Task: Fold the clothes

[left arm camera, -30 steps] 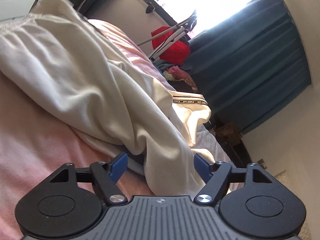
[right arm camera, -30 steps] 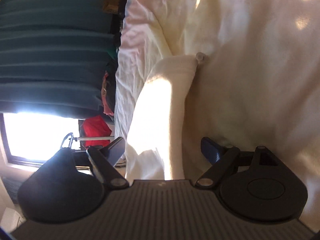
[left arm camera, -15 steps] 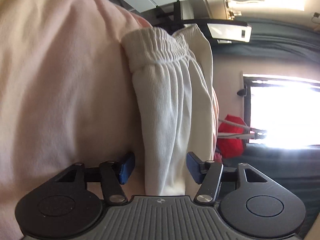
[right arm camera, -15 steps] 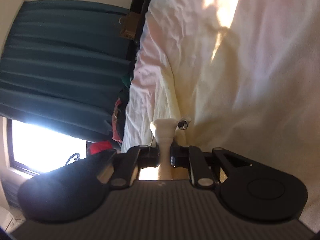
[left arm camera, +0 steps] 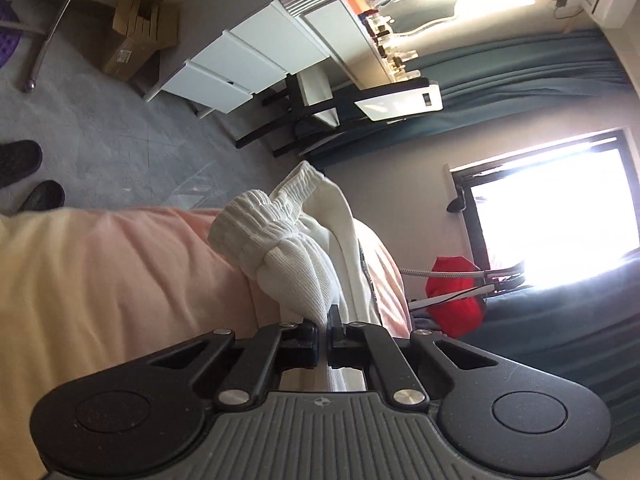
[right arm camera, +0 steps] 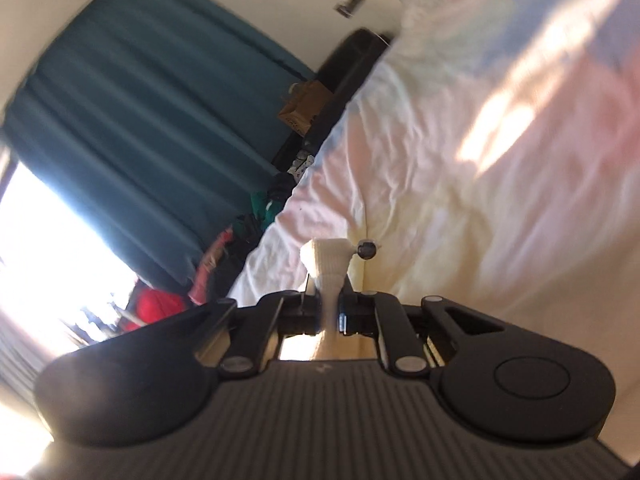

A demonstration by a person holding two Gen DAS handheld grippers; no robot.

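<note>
A white ribbed garment (left arm camera: 288, 272) with an elastic cuff lies bunched on the pink bedsheet (left arm camera: 120, 280). My left gripper (left arm camera: 323, 334) is shut on a fold of it, the cloth pinched between the jaws and trailing away over the bed edge. In the right wrist view my right gripper (right arm camera: 330, 312) is shut on a narrow white strip of the same garment (right arm camera: 328, 260), lifted above the pale bedsheet (right arm camera: 460, 200). A small dark round toggle (right arm camera: 366, 249) hangs beside the strip.
White drawers (left arm camera: 256, 60) and a black chair (left arm camera: 304, 120) stand on the grey floor, with two dark shoes (left arm camera: 24, 176) at the left. A red bag (left arm camera: 456, 296) sits by the window. Teal curtains (right arm camera: 140, 120) and a cardboard box (right arm camera: 304, 108) flank the bed.
My left gripper has closed on the white garment and lifted, its view swinging toward the floor and drawers. My right gripper closed on the strip half a second ago and has kept moving, blurring its view.
</note>
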